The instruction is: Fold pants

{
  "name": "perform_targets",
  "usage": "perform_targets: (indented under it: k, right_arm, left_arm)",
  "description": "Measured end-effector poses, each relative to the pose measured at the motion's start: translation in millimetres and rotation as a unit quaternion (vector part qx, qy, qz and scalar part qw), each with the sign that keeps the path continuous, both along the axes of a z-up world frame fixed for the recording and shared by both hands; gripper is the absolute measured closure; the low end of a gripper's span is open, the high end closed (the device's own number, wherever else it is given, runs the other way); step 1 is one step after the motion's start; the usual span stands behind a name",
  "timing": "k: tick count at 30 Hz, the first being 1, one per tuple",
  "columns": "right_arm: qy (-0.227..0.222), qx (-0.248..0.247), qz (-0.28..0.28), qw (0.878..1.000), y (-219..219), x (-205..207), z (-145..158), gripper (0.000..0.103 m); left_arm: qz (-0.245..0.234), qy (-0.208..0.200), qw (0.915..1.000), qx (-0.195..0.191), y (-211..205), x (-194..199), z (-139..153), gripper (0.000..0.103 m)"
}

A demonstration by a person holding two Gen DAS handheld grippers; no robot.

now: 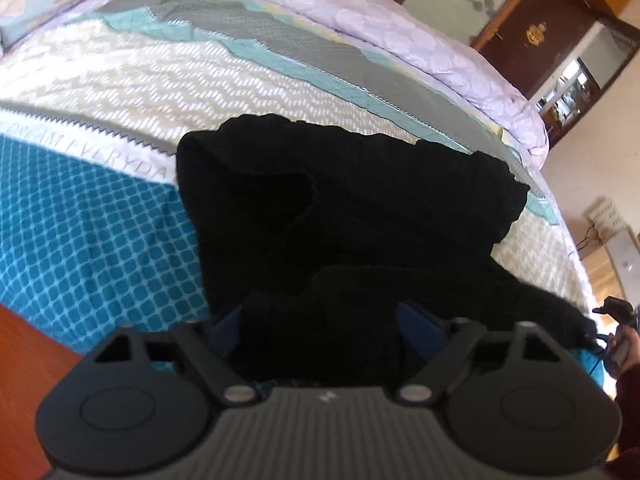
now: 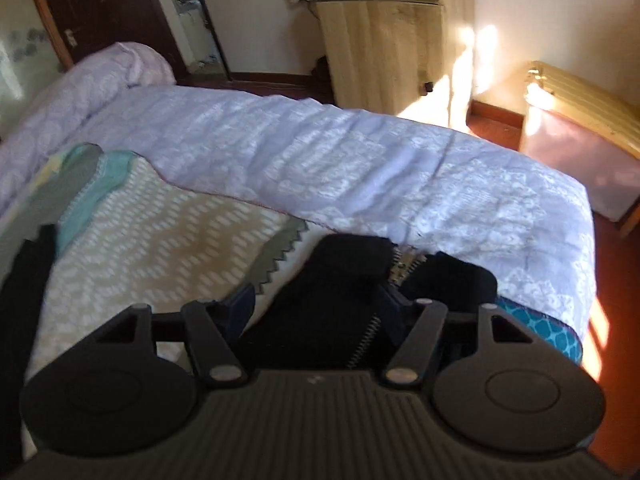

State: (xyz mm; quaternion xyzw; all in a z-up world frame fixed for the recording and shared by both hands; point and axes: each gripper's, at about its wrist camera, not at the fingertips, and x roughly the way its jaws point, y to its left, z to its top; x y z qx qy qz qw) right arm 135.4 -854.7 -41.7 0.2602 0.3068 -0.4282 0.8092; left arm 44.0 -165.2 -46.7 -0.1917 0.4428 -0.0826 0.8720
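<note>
Black pants (image 1: pixel 352 216) lying in a rumpled heap on the patterned bedspread (image 1: pixel 120 80) of a bed, near its front edge, seen from both wrist cameras; a lilac quilt (image 2: pixel 320 152) is pushed back along the far side. Left tongs (image 1: pixel 320 320) stand partly apart, the blue fingers (image 1: pixel 412 316) flanking a bulge of black cloth without visibly pinching it; the pads appear clear of the fabric. Right tongs (image 2: pixel 316 304) likewise stand apart; between them lies the fly end of the pants (image 2: pixel 344 280), its metal zipper (image 2: pixel 400 260) running close past one finger; no grip is evident here either, though the cloth reaches right up to the finger on that side. In the left view a person's hand (image 1: pixel 624 344) with the other gripper shows at the right edge, beside the trailing cloth.

Handling, as a judgement: the fabric looks soft, limp and fairly thick, perhaps knitted; it should be light, should sag at once when lifted, and will keep no shape of its own; it is not fragile, and its matt surface suggests little slipping. The zipper is the only hard part and is best avoided by the pads. Sound holds would be the waistband corners, or a hem at each leg end, taken through the full thickness so that no single layer peels away; the heap probably wants spreading flat before any fold.
</note>
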Motion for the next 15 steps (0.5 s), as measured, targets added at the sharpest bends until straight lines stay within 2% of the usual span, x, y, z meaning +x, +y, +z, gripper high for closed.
perform_targets:
  k: [1,2,3,4,5,7,9,12,15]
  right_arm:
    - [0.012,-0.014,0.0,1.0,2,0,-10,0.048]
    - [0.031,-0.054,0.008,0.998,8,-1,-13,0.066]
    - [0.052,-0.07,0.025,0.996,12,4,-14,0.1]
    - [0.03,-0.044,0.039,0.998,12,3,-9,0.1]
    - [0.0,-0.021,0.03,0.999,8,-1,-1,0.1]
    - [-0.05,-0.02,0.018,0.998,5,-6,26,0.1]
    - [-0.125,-0.007,0.018,0.992,1,-17,59,0.1]
    - [-0.214,-0.007,0.03,0.976,6,-35,110,0.1]
    - [-0.287,-0.022,0.039,0.957,10,-62,140,0.1]
  left_arm:
    - [-0.009,0.004,0.9999,0.012,-3,3,-3,0.06]
    - [-0.011,0.014,0.9997,0.016,-5,6,-6,0.062]
    - [-0.006,0.014,0.9998,0.015,-4,5,-7,0.064]
    - [-0.006,0.011,0.9999,0.012,-2,6,-6,0.067]
    - [-0.007,0.005,0.9999,0.008,1,6,-3,0.082]
    - [0.0,-0.007,0.9999,-0.012,11,6,6,0.083]
    - [0.009,-0.019,0.9992,-0.034,21,5,16,0.084]
    - [0.011,-0.043,0.9974,-0.057,29,-6,31,0.084]
    - [0.009,-0.063,0.9953,-0.072,38,-22,39,0.084]
